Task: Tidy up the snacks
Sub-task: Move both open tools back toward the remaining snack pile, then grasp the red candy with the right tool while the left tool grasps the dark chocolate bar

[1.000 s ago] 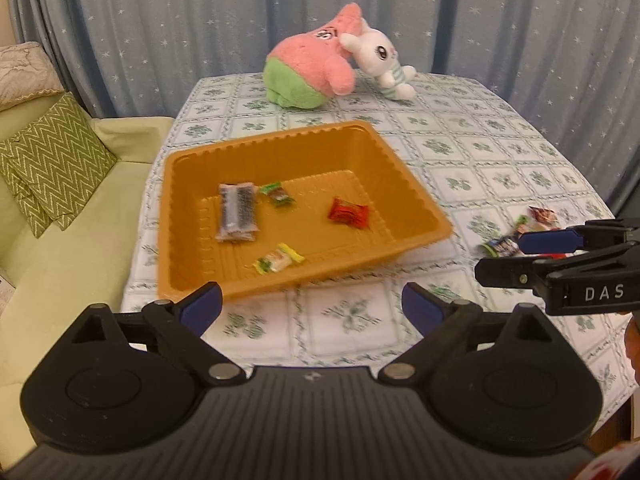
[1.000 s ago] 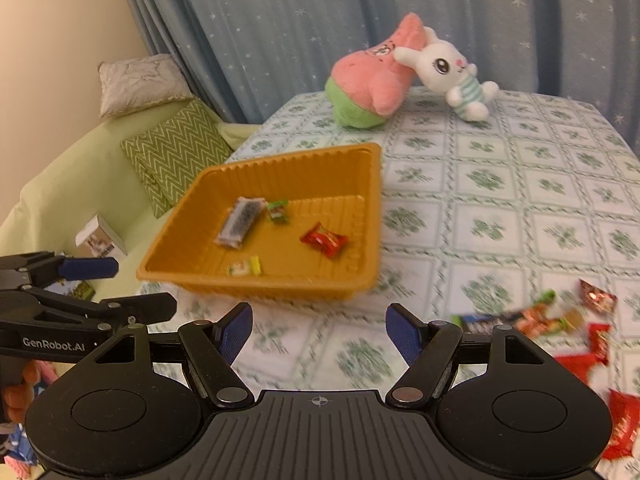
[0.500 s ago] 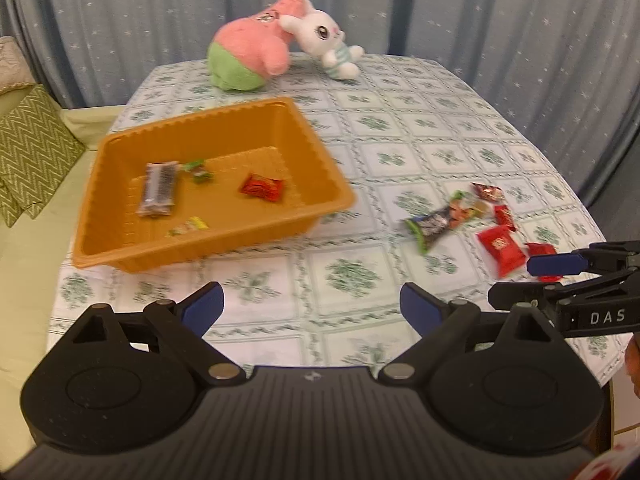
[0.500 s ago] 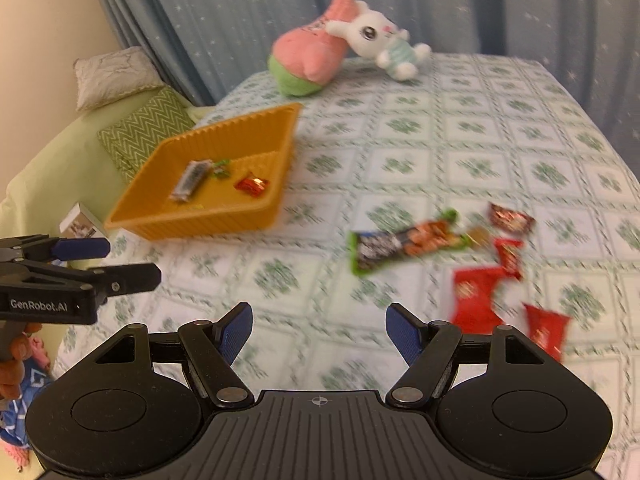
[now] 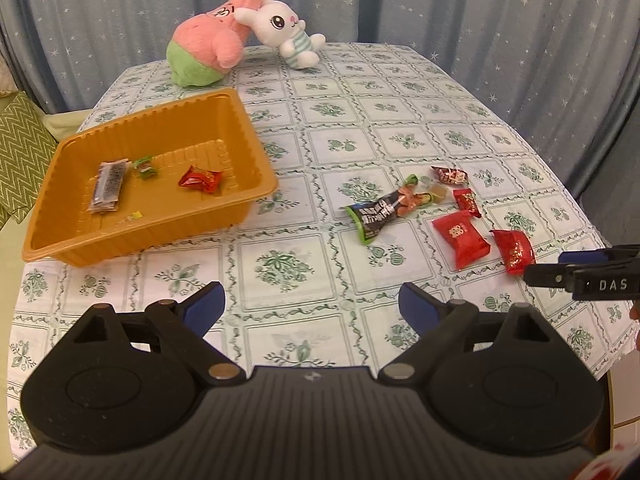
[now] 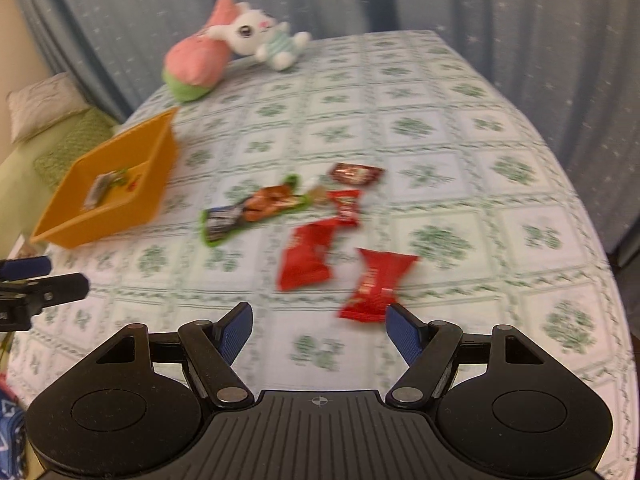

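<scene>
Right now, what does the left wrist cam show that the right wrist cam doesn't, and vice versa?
Left wrist only: the full floor of the orange tray, with a small yellow candy near its front wall, and the open, empty left gripper up close.

Right wrist only: a white pillow on the green sofa, and the right gripper up close, open and empty, just short of a red snack packet. The picture is blurred.

Both: the tray, the loose snacks on the tablecloth including the black-and-green packet, the pink plush and the white bunny.
</scene>
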### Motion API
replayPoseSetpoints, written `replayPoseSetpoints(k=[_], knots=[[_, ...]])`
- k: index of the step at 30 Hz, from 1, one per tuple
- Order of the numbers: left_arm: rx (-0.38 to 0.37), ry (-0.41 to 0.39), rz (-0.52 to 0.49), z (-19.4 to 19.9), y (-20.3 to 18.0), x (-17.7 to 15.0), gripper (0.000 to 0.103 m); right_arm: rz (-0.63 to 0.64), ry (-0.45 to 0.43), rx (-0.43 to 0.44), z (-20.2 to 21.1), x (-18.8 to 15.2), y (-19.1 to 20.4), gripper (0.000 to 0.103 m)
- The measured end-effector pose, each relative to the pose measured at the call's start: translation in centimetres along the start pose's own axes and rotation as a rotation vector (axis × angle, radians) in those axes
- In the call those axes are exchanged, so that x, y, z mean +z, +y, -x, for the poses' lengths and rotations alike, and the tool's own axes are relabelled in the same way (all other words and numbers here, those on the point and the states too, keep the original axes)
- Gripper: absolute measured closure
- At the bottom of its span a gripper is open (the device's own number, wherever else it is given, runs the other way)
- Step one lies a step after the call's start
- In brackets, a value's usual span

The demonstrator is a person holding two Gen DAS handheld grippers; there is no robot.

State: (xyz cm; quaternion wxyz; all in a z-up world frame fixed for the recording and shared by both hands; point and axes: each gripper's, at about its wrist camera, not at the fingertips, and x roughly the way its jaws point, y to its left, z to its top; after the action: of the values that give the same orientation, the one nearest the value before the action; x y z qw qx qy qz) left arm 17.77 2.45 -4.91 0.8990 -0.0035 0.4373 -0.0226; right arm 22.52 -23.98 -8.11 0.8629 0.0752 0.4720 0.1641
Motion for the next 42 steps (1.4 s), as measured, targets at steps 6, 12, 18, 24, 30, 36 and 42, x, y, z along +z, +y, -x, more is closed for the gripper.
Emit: replayPoseSetpoints(k=[6,12,18,24,30,36,42], knots=[[0.01,0.001,-0.018,-0.9,-1.4,0.0,0.012,-0.029,0.002,-0.022,-0.5,-0.1,-2.3,0.03],[0.017,0.002,-0.029,-1.4,-2.0,0.2,0.014,-0.017,-0.008,-0.028,-1.7,0.4,-2.6,0.03],[0.024,0.001,-0.044,-2.2,-2.0,0.7,0.016,-0.006,-0.012,-0.033,-3.3,1.2,-2.4,0.04],[0.012,-0.004,-0.077,-2.9,-2.2,1.3,0.017,-0.015,0.012,-0.054,-5.1,1.6,-2.4,0.052],[-0.012,-0.005,-0.121,-3.8,-2.8,2.0,0.019,0.008,0.015,-0.073,-5.8,1.6,-2.1,0.058],[-0.039,-0.003,-0.175,-5.1,-3.7,2.8,0.02,0.029,0.007,-0.084,-6.0,1.7,-2.2,0.073],[-0.059,-0.002,-0.226,-6.5,-4.5,3.8,0.023,0.003,-0.008,-0.09,-5.4,1.9,-3.2,0.076]])
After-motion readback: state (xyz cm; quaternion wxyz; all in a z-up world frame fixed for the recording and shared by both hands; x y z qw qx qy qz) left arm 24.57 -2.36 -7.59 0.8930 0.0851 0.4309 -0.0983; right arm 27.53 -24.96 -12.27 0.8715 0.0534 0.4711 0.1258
